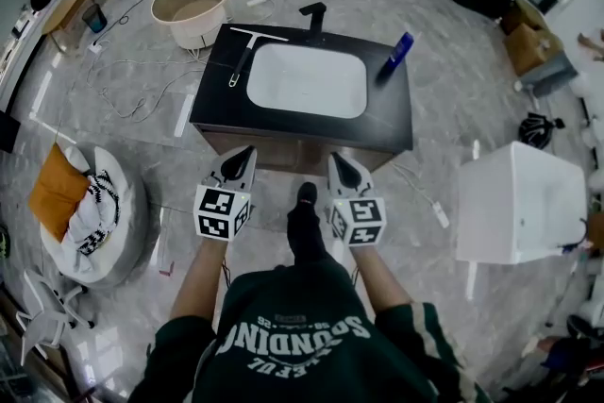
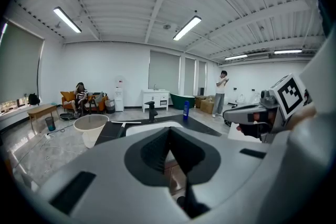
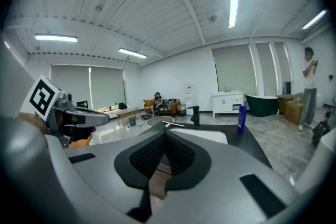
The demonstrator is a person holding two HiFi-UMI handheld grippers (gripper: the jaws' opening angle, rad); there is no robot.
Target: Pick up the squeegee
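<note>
The squeegee (image 1: 246, 53) lies on the black vanity top (image 1: 212, 99), left of the white basin (image 1: 307, 80), its pale blade at the far end and its dark handle pointing toward me. Both grippers hover short of the vanity's near edge, well apart from the squeegee. My left gripper (image 1: 247, 151) is shut and holds nothing; my right gripper (image 1: 338, 158) is also shut and holds nothing. The left gripper view shows the squeegee (image 2: 125, 122) past the closed left gripper (image 2: 169, 128). The right gripper view shows the squeegee (image 3: 172, 124) just above the closed right gripper (image 3: 165, 131).
A black faucet (image 1: 313, 17) stands behind the basin and a blue bottle (image 1: 397, 52) at its right. A round beige tub (image 1: 192, 7) sits on the floor beyond the vanity's left corner, a white box (image 1: 519, 203) to the right, a beanbag (image 1: 90, 212) to the left. Cables trail across the floor.
</note>
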